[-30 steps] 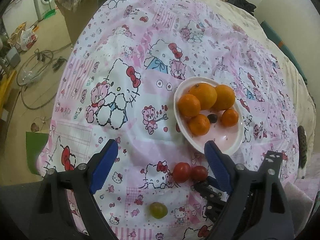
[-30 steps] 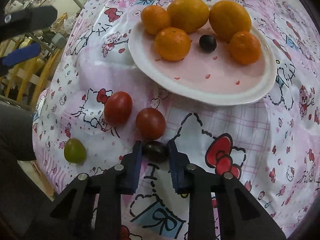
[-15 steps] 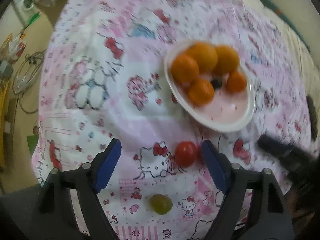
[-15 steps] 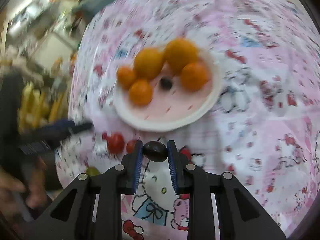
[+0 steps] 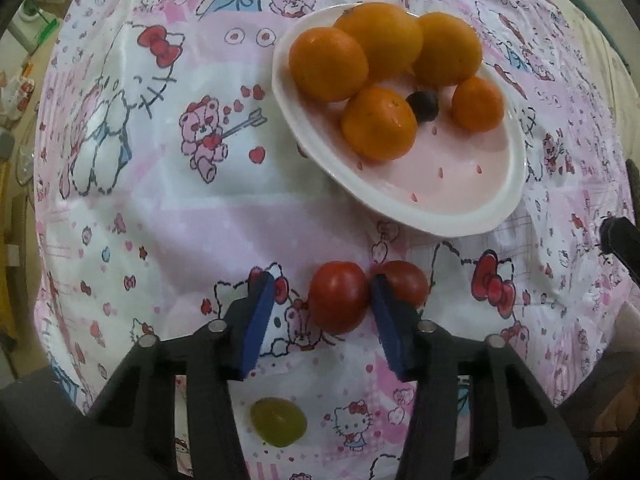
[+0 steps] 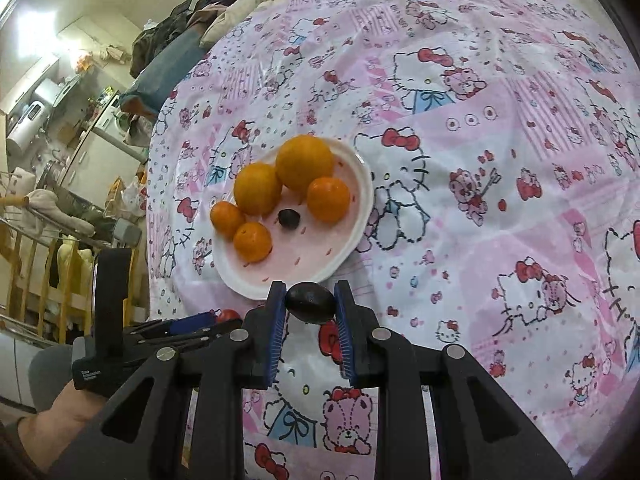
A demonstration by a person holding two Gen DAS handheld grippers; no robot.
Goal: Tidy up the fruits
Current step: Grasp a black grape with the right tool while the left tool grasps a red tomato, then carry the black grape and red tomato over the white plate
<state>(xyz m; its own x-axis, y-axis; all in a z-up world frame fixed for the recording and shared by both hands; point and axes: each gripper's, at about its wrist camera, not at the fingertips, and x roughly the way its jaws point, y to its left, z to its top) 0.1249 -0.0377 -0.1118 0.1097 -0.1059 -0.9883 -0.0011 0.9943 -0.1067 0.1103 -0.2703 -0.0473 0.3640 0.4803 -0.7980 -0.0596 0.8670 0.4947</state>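
Closing left gripper (image 5: 320,312) around tomato (image 5: 338,298); right gripper (image 6: 310,306) clamps dark grape (image 6: 310,303).

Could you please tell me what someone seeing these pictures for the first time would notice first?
Most striking is the white oval plate heaped with five round orange citrus fruits and one small dark grape, on a pink cartoon-cat tablecloth. Near the left view's bottom, the left claw is closing around a glossy red cherry tomato. The right claw pinches a dark oval grape just before the plate's near rim.
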